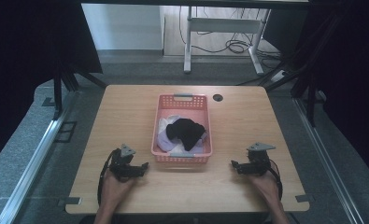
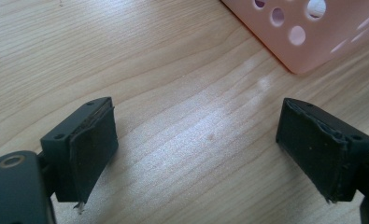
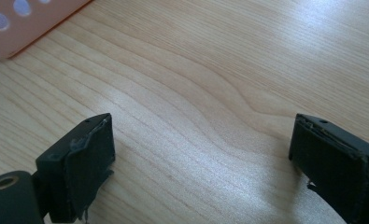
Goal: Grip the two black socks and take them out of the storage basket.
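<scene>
Wooden table [image 1: 238,116], pink basket [image 1: 182,157] dead centre; black cloth [image 1: 187,130] lies at one o'clock from the left gripper [image 1: 142,167], eleven from the right gripper [image 1: 234,165]; both spread, empty.

Wooden table [image 1: 238,121] — white desk frame [image 1: 222,28] behind.

The wooden table [image 1: 126,107] bears a pink basket [image 1: 159,119] (perforated).

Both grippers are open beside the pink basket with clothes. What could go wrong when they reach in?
1. The black garment lies on pale clothes, so jaws may pinch both layers.
2. The light pink basket might slide or lift with a snagged cloth.
3. The left gripper sits close to its corner and may bump it.
</scene>
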Tool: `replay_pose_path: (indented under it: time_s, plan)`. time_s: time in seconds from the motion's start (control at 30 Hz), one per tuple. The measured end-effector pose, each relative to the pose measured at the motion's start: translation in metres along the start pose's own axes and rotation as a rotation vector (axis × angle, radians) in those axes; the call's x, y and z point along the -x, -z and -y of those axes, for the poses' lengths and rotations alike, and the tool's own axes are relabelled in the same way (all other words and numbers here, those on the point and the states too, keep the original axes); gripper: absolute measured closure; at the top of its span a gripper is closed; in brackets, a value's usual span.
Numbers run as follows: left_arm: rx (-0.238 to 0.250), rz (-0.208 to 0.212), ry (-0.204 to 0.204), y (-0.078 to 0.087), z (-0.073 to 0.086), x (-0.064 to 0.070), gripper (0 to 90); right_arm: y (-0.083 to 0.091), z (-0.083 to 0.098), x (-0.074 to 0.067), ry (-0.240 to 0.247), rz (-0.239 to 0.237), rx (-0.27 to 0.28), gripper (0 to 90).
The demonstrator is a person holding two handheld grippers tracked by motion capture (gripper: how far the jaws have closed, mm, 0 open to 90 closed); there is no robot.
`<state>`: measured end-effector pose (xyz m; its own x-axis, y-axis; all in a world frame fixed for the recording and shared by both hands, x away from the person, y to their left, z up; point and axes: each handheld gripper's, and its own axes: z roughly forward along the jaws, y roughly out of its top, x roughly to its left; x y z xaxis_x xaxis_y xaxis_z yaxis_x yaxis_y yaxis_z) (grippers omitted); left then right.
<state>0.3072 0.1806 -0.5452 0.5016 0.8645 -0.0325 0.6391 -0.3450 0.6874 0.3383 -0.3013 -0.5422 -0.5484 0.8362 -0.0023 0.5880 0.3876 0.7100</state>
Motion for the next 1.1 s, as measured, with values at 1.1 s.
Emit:
replay_pose_path:
  time_s: [1.1]
  plan:
    - [-0.001,-0.001,-0.001,0.0,0.0,0.0,12.2,0.015,-0.017,-0.004,0.003,-0.014,-0.007,0.0]
